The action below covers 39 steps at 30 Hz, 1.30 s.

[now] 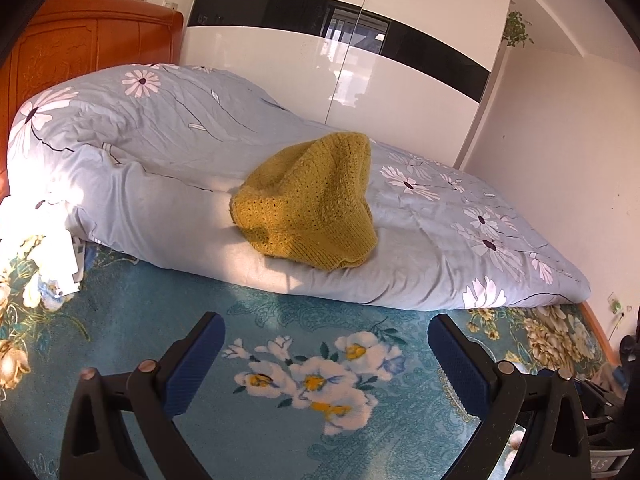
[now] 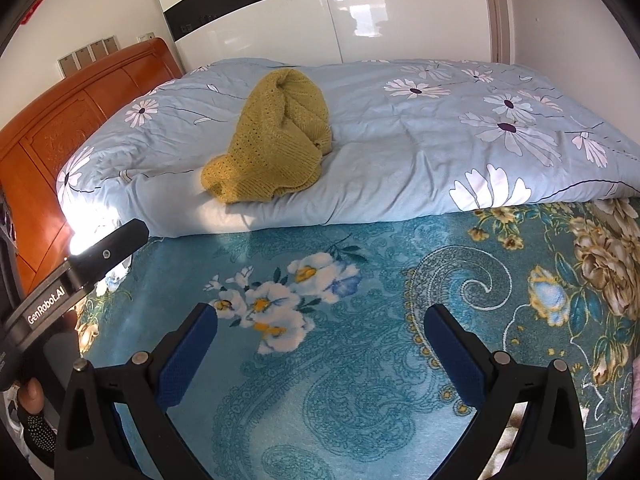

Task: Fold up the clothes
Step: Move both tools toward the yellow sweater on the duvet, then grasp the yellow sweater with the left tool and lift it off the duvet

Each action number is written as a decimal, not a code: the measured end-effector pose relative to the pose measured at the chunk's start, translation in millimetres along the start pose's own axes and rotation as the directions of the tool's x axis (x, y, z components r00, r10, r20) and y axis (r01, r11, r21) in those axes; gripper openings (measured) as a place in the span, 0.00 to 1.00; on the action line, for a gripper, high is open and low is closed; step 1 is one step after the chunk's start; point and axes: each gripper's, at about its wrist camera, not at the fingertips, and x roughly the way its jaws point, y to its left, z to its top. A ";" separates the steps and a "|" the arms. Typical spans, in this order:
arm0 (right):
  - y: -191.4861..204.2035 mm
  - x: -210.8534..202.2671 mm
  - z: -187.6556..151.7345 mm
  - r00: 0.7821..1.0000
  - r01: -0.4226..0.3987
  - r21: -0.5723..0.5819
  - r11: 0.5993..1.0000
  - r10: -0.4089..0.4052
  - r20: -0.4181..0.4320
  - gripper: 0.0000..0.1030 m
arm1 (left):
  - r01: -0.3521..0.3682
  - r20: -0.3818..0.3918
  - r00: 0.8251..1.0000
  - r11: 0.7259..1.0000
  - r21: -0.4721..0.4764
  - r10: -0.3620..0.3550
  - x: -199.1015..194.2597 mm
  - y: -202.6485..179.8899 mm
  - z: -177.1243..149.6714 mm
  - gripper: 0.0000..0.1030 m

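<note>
Big teal floral blanket (image 1: 160, 320) spread right under both tongs. Grey-blue daisy duvet (image 2: 400, 152) bunched up beyond the fingertips. Mustard knit sweater (image 1: 308, 208) crumpled on the duvet (well ahead, untouched). Left gripper (image 1: 326, 354) and right gripper (image 2: 320, 344) both spread wide, gripping nothing.

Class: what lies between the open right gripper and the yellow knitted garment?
Right wrist view: only teal floral blanket, then the quilt's front edge.
</note>
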 end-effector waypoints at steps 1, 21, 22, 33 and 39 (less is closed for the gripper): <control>-0.3 1.8 0.5 1.000 -0.001 -0.003 1.000 0.001 -0.003 1.00 | -0.005 -0.003 1.000 1.000 -0.004 0.005 2.7 1.0 0.1 1.00; -24.6 28.3 -10.9 0.999 0.007 0.029 1.000 -0.005 -0.054 1.00 | -0.039 -0.040 0.998 0.999 0.008 0.039 51.2 3.0 15.3 1.00; -26.0 28.9 -12.3 0.998 0.006 0.031 1.000 -0.004 -0.058 1.00 | -0.036 -0.041 0.999 0.999 0.012 0.036 56.8 2.6 20.0 1.00; -60.1 24.3 -32.3 0.996 0.044 0.066 0.997 -0.038 -0.082 1.00 | -0.074 -0.110 0.991 0.997 0.029 0.077 168.8 -22.5 104.2 1.00; -86.7 22.8 -43.7 0.994 0.058 0.119 0.991 -0.046 -0.103 1.00 | -0.190 -0.143 0.968 0.975 0.113 0.205 223.7 -47.8 124.8 1.00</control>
